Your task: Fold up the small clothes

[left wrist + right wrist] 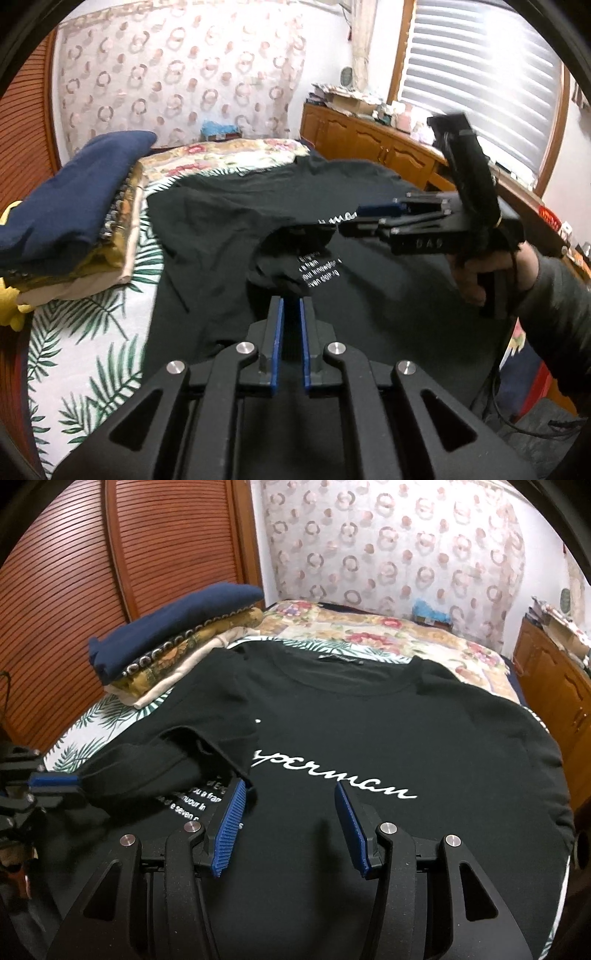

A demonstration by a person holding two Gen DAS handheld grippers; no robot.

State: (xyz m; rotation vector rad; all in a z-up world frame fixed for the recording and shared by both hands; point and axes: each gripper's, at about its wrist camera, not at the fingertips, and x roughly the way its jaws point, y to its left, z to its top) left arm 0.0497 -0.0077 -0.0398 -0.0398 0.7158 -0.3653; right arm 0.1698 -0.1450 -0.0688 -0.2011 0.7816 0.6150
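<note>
On the bed [436, 635], a black T-shirt [388, 738] lies face up, its long axis running away from the right wrist camera, collar at the far end and hem nearest. Its white script reads across the chest. The left tongs [55, 781] are clenched on the left sleeve, which is drawn over the printed front. The right tongs [288, 823] hang released above the shirt's middle. A stack of folded clothes [166, 642] sits beside the far left shoulder.
</note>
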